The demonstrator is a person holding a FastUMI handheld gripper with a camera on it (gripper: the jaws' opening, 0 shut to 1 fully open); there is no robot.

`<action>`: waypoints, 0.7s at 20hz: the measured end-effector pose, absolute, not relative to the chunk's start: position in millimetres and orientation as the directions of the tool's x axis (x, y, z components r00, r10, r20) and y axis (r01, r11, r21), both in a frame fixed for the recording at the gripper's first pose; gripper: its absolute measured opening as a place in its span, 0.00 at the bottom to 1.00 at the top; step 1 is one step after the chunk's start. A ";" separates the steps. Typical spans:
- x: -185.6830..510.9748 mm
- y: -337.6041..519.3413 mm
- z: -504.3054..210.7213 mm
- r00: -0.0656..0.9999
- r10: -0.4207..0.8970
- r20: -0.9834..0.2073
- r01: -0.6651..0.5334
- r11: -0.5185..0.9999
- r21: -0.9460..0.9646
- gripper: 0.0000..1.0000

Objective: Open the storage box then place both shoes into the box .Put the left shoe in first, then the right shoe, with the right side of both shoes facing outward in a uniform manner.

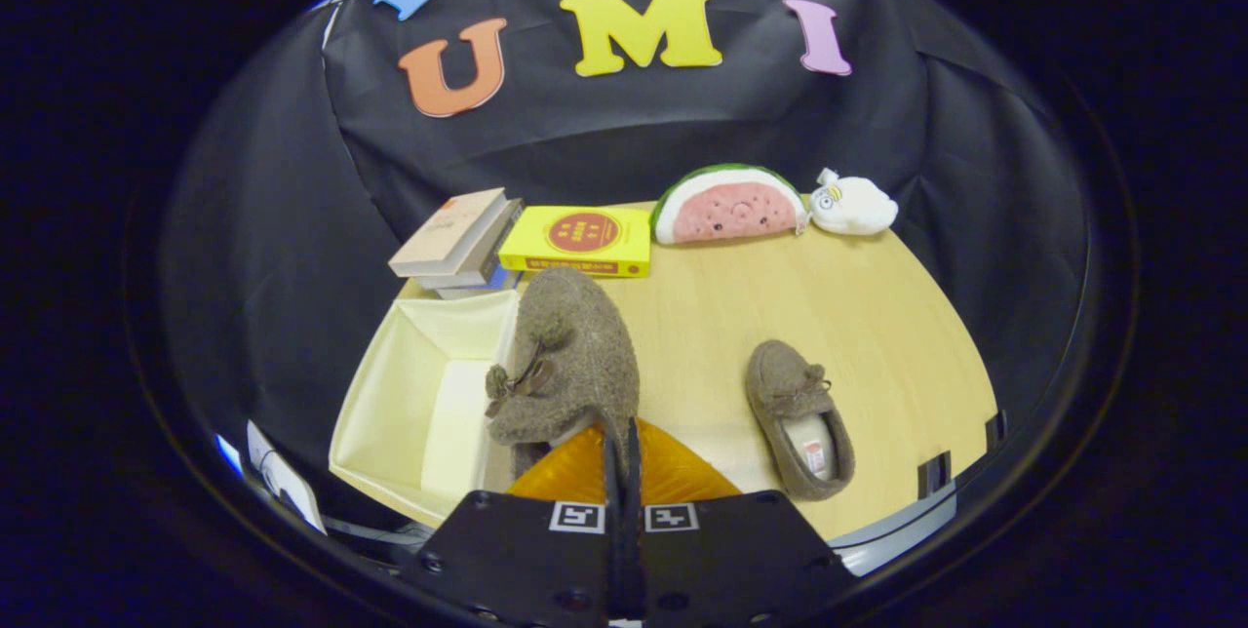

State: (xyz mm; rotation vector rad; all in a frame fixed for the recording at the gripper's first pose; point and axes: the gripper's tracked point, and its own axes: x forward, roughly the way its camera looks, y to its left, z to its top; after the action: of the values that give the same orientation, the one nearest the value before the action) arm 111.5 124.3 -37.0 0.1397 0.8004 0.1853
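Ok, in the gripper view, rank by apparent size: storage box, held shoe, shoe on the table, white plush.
1. Storage box.
2. Held shoe, gripped by the gripper; its nearness inflates it.
3. Shoe on the table, probably its equal in reality.
4. White plush, farthest away.

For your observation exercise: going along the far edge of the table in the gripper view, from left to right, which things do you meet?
Stack of books → yellow book → watermelon plush → white plush toy. Nearer, the gripper is shut on a brown shoe.
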 end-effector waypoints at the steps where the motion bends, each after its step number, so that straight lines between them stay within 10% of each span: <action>1: 106.9 137.4 -27.1 0.683 0.243 -0.689 -0.123 0.968 0.220 0.00; 14: 110.2 301.5 -41.8 0.657 0.332 -0.677 -0.120 0.933 0.340 0.00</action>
State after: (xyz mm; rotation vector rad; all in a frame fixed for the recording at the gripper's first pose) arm 110.2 301.5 -41.8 0.2765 0.8171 0.2597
